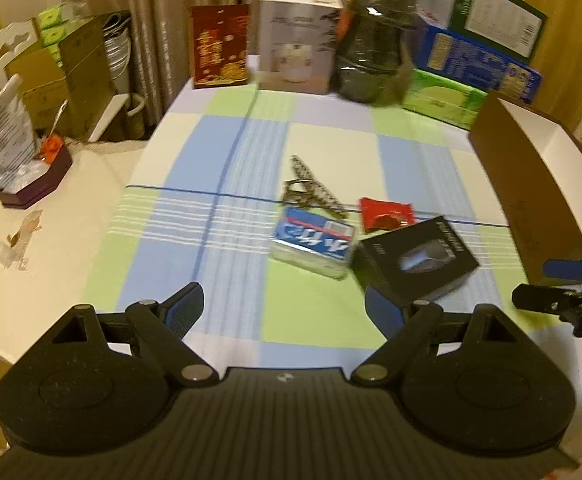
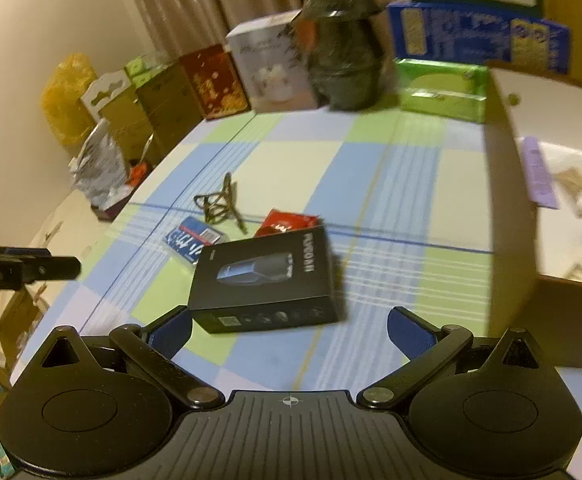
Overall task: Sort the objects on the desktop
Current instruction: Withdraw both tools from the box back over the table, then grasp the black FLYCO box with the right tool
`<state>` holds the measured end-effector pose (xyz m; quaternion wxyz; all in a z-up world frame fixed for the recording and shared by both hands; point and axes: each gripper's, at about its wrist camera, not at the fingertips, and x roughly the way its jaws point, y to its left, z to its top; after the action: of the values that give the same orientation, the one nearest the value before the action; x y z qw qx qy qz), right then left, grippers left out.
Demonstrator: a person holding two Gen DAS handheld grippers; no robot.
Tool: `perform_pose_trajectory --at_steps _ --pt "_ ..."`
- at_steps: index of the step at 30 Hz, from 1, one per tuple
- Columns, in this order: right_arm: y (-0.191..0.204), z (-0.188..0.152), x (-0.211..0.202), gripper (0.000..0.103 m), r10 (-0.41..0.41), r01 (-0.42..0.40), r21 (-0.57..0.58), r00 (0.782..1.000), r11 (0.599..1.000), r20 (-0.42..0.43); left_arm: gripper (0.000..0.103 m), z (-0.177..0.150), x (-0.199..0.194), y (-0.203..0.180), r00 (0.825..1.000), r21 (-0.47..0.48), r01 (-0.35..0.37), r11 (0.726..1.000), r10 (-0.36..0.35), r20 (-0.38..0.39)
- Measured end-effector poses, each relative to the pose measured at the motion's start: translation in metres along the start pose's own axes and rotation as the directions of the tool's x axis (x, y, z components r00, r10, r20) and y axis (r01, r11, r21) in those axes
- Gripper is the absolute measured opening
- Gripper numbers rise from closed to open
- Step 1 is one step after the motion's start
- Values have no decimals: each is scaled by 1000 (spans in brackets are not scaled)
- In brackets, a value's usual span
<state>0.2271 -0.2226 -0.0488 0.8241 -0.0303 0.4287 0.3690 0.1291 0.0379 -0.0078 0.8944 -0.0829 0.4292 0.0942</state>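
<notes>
A black product box (image 1: pixel 415 260) (image 2: pixel 267 280) lies on the checked tablecloth (image 1: pixel 227 216). Beside it lie a blue and white packet (image 1: pixel 315 240) (image 2: pixel 191 240), a red snack wrapper (image 1: pixel 387 213) (image 2: pixel 287 222) and a patterned strap with a clasp (image 1: pixel 311 188) (image 2: pixel 221 204). My left gripper (image 1: pixel 285 310) is open and empty, just short of the packet and the black box. My right gripper (image 2: pixel 289 334) is open and empty, with the black box just ahead of its fingers. The right gripper also shows at the right edge of the left wrist view (image 1: pixel 563 284).
An open brown cardboard box (image 1: pixel 539 184) (image 2: pixel 511 184) with a white inside stands at the right and holds small items. Boxes, a dark wrapped jar (image 1: pixel 375 36) and green tissue packs (image 1: pixel 443 100) line the far edge. A side table with clutter stands at the left.
</notes>
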Motion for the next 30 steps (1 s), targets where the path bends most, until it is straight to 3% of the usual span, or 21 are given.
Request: perform_pose_trajectory --at_steps 5,6,7,8,10,15,20,27,28,30 --pt "0 13 27 98 -21 20 -58 1000 998 -14 85 0 10 25 999 -23 -27 999 27 -27" --pt "0 18 31 92 -24 23 -71 1000 997 -14 85 0 13 30 999 -30 -32 999 31 -34" --pt "-1 22 36 79 -21 20 -75 1000 997 -15 85 0 16 34 999 -36 -36 999 35 -41" --pt "-2 26 41 71 -21 19 -69 1000 997 -21 85 -1 18 37 998 -42 -42 998 40 -47" --pt "-4 33 50 68 -32 31 -41 999 999 -19 85 -1 24 45 997 -55 -53 997 49 -60" --pt "-6 38 74 41 -67 68 5 994 998 -81 85 -2 34 63 994 -91 -78 993 71 -82" --pt "-8 27 65 38 -41 44 37 994 998 -100 85 -2 38 72 992 -103 -93 990 84 -93" --pt "20 5 45 39 27 -40 -62 980 997 -199 85 1 46 72 992 -100 -85 991 75 -100" --pt "23 5 43 42 16 -36 -103 981 994 -194 85 1 47 72 992 -99 -84 991 74 -100" --pt "25 8 41 58 -24 -3 -166 987 986 -156 85 2 47 71 992 -99 -83 992 73 -101"
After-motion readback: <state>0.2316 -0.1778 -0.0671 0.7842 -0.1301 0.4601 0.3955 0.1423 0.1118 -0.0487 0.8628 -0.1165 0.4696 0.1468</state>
